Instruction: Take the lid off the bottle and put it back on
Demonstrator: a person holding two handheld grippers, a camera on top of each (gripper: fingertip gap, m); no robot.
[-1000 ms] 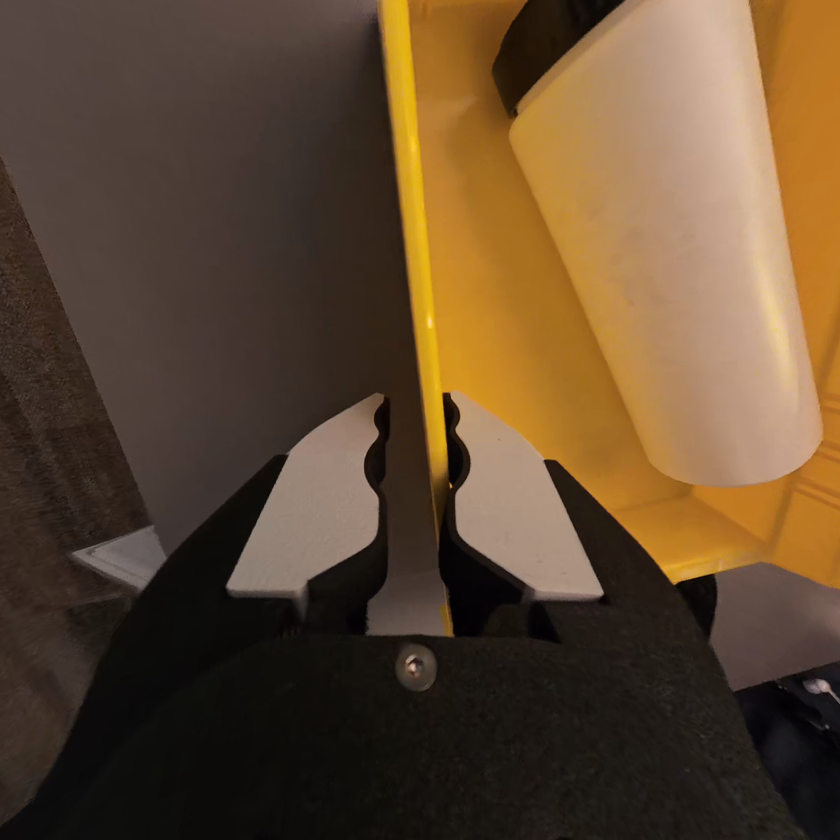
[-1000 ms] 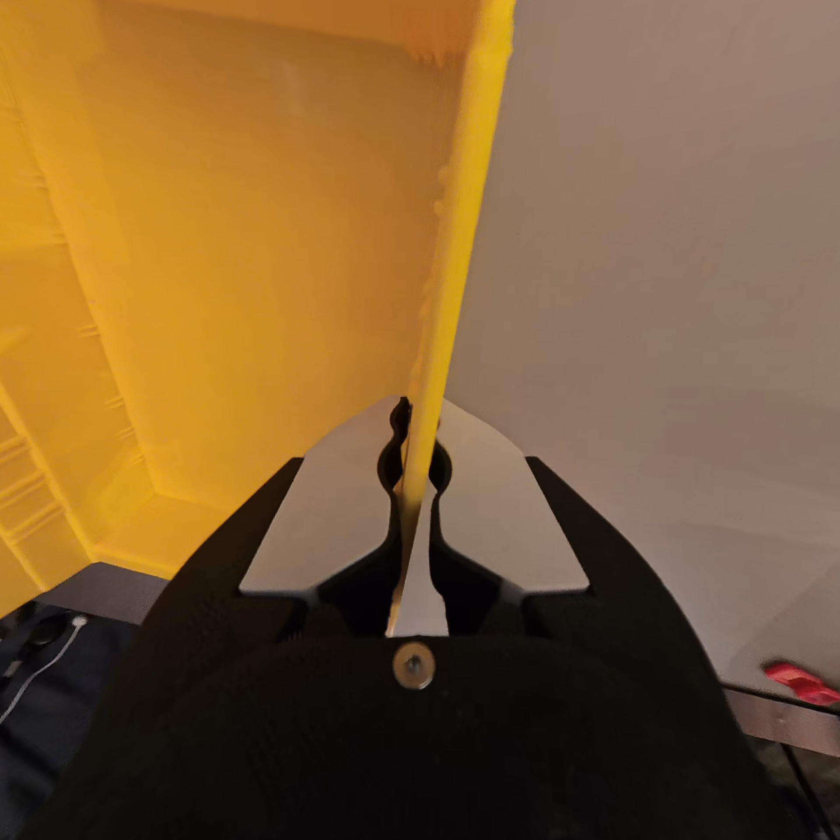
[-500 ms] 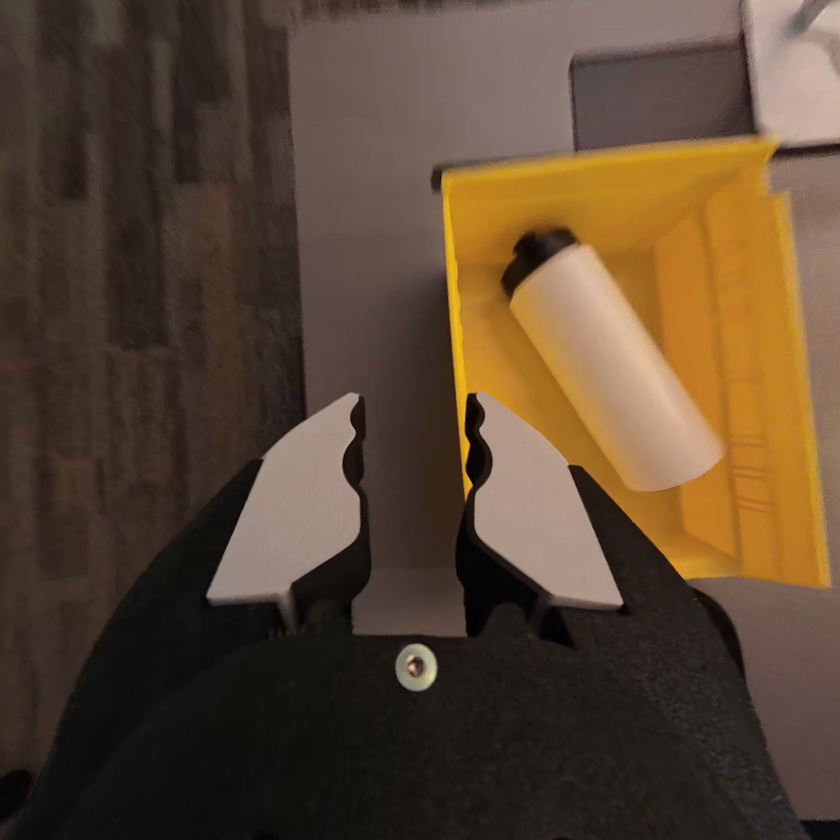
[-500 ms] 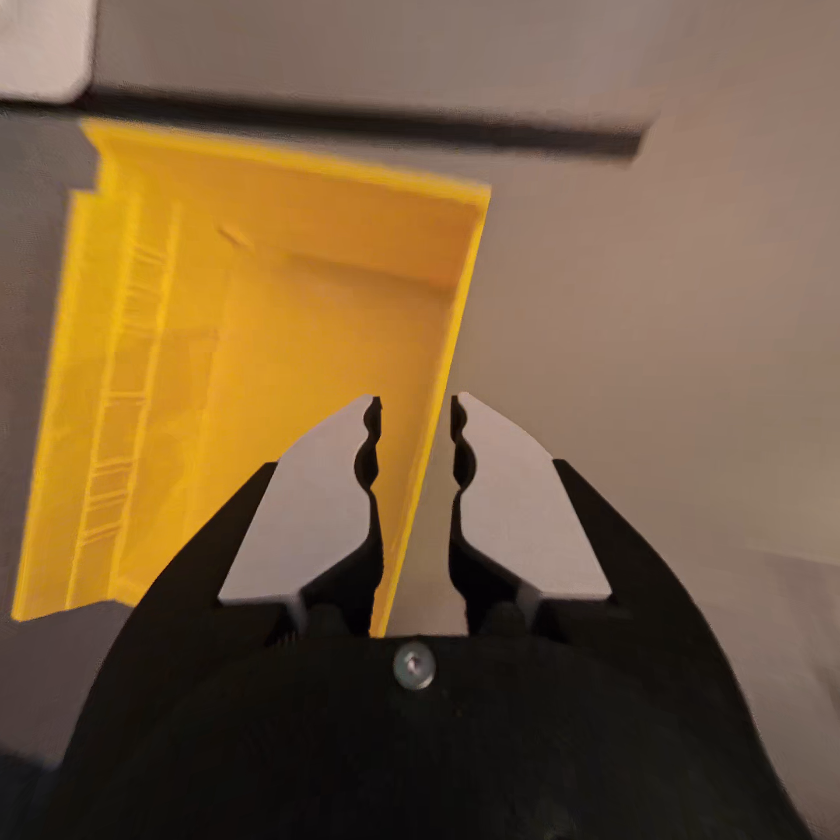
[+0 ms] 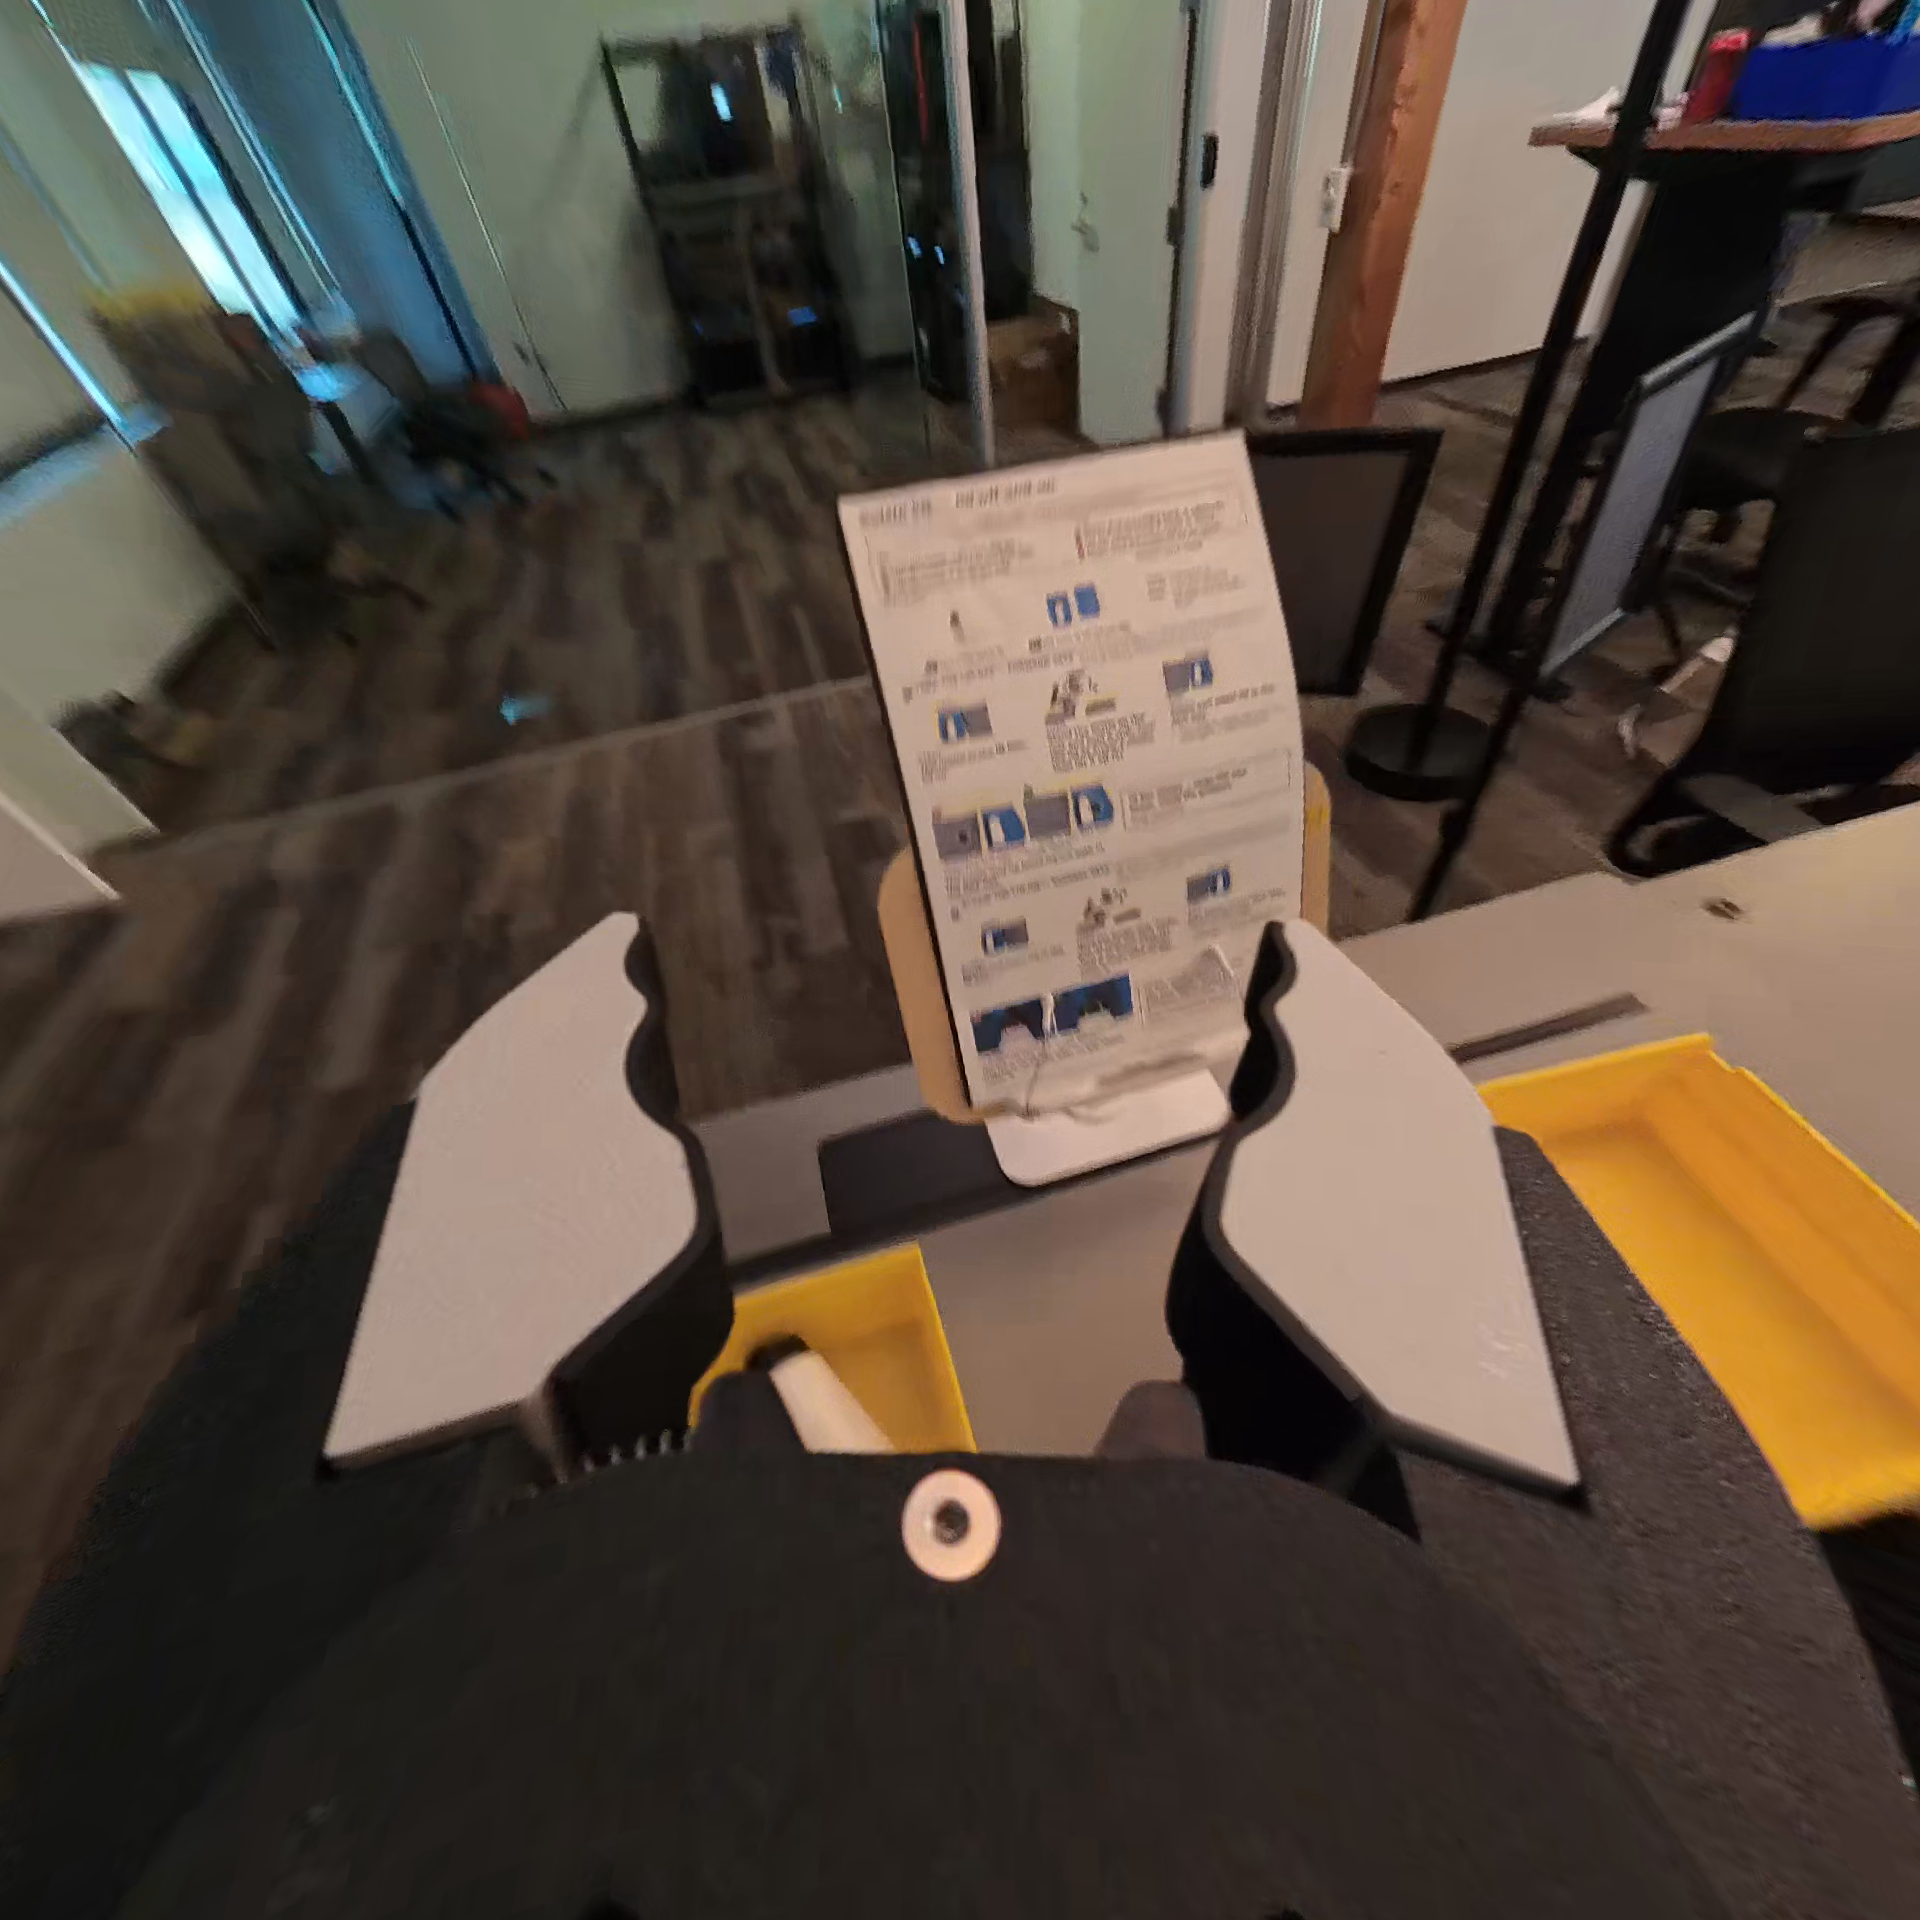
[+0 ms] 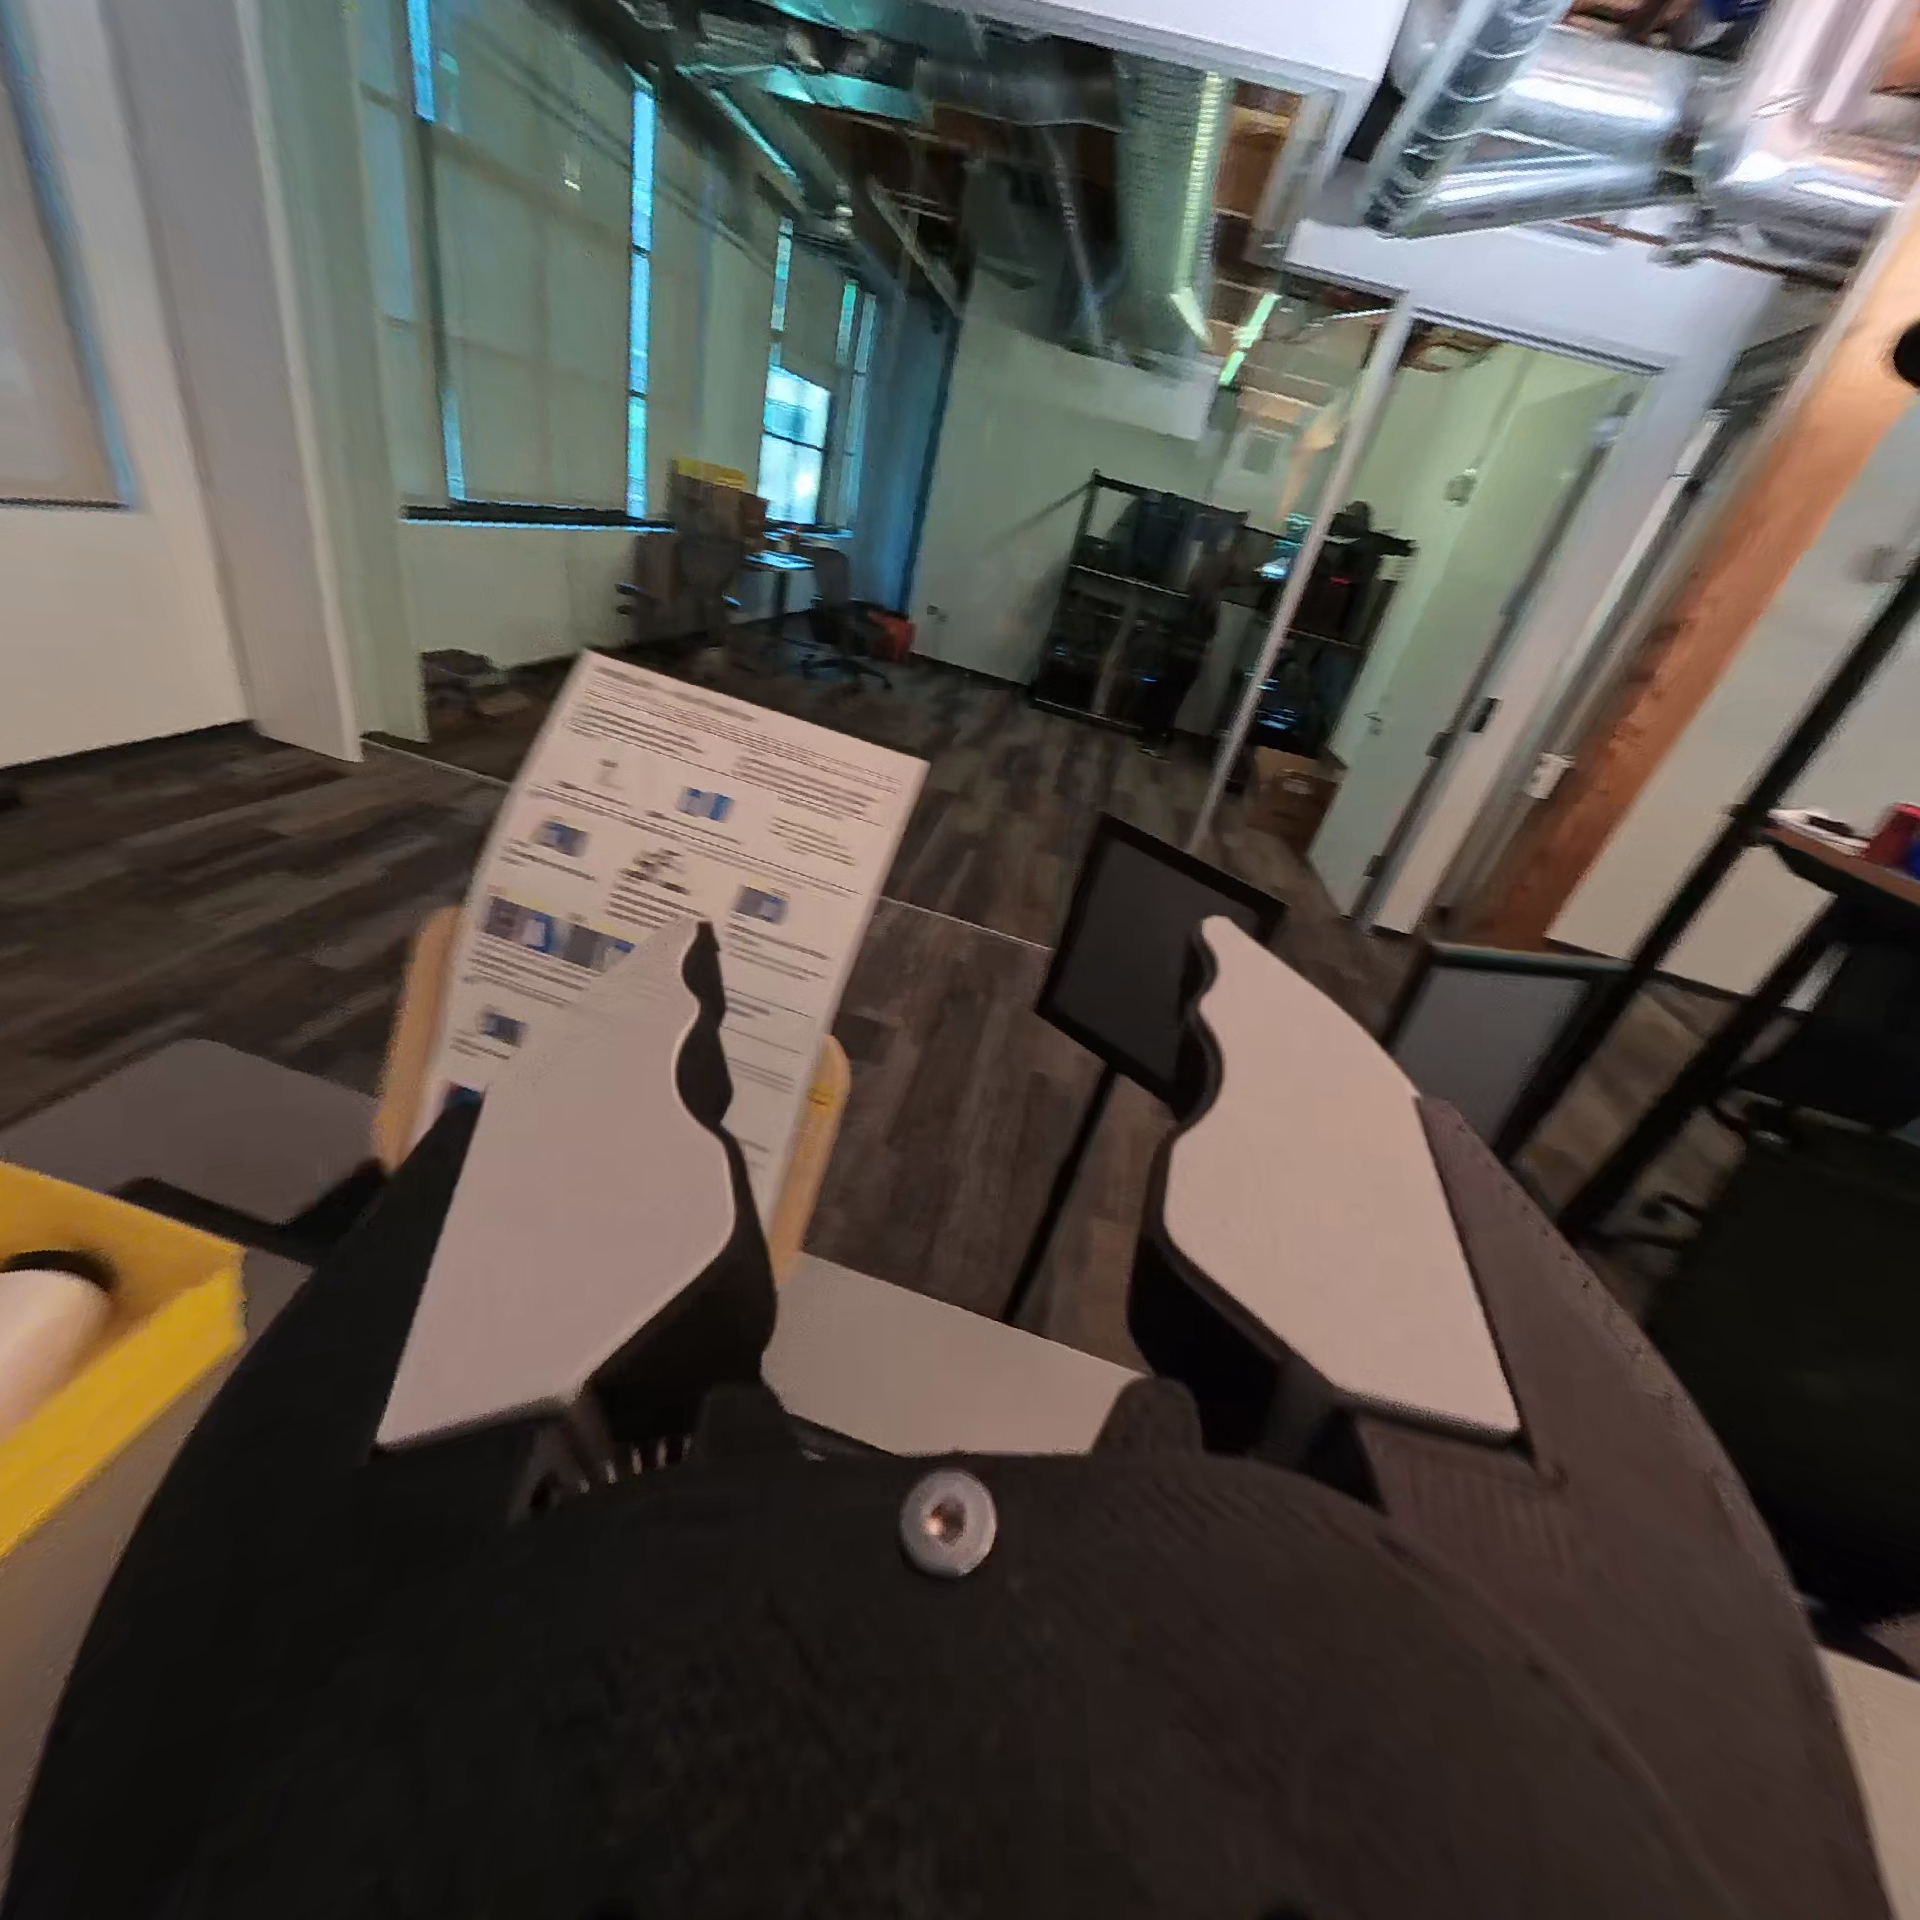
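In the left wrist view, the left gripper [image 5: 956,956] is spread wide and holds nothing, raised above the grey table [image 5: 1039,1309]. Low down between its fingers sits a yellow tray [image 5: 862,1320] with the white bottle [image 5: 826,1403] lying in it; only a short stretch of the bottle shows, its dark lid [image 5: 774,1354] on the end that points away, mostly hidden by the gripper body. Behind, at the far edge of the table, a printed sheet [image 5: 1081,769] stands upright on a white stand [image 5: 1112,1127]. To the right a second yellow tray [image 5: 1683,1174] lies on the table, partly behind the right finger.

In the right wrist view, the same tray with the bottle [image 6: 42,1340] shows at the far left edge, its yellow wall [image 6: 135,1351] nearest the camera and the black lid [image 6: 52,1265] just visible at the bottle's far end. Next to the right, the printed sheet [image 6: 727,831] stands tilted behind the left finger. The right gripper [image 6: 951,945] is also released, its jaws wide apart with nothing between them, pointing out over the table edge toward the dark wood floor [image 6: 966,997] and a small black sign on a pole [image 6: 1143,987]. Both views are slightly blurred.
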